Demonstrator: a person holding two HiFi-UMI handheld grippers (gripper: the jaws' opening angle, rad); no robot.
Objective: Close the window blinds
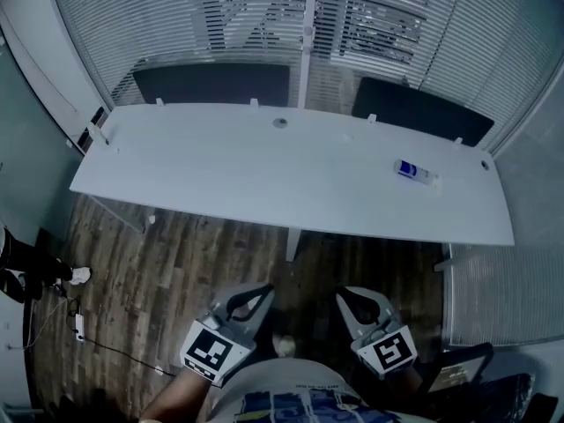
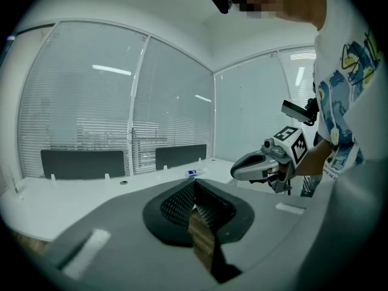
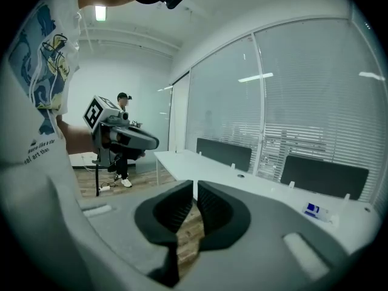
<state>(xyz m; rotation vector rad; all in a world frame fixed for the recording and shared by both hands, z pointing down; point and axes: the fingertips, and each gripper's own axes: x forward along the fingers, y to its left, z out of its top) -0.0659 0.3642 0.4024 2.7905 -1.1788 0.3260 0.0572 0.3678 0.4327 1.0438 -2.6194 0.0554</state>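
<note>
Long white desk [image 1: 264,179] runs across mid-frame. Blinds [image 1: 159,16] hang over the windows along the top, slats uneven near top centre. Two dark panels stand along the desk's far edge, one at upper left [image 1: 211,84], one at upper right [image 1: 421,108]. Small bottle [image 1: 415,173] with a blue label lies on the desk, right side. Wood floor [image 1: 176,271] below, cable [image 1: 106,346] at lower left. Left gripper [image 1: 250,300] and right gripper [image 1: 356,301] sit bottom centre, well short of the desk, both pointing at it.

office with desk [image 1: 264,174] and blinds [image 1: 176,25]
</note>
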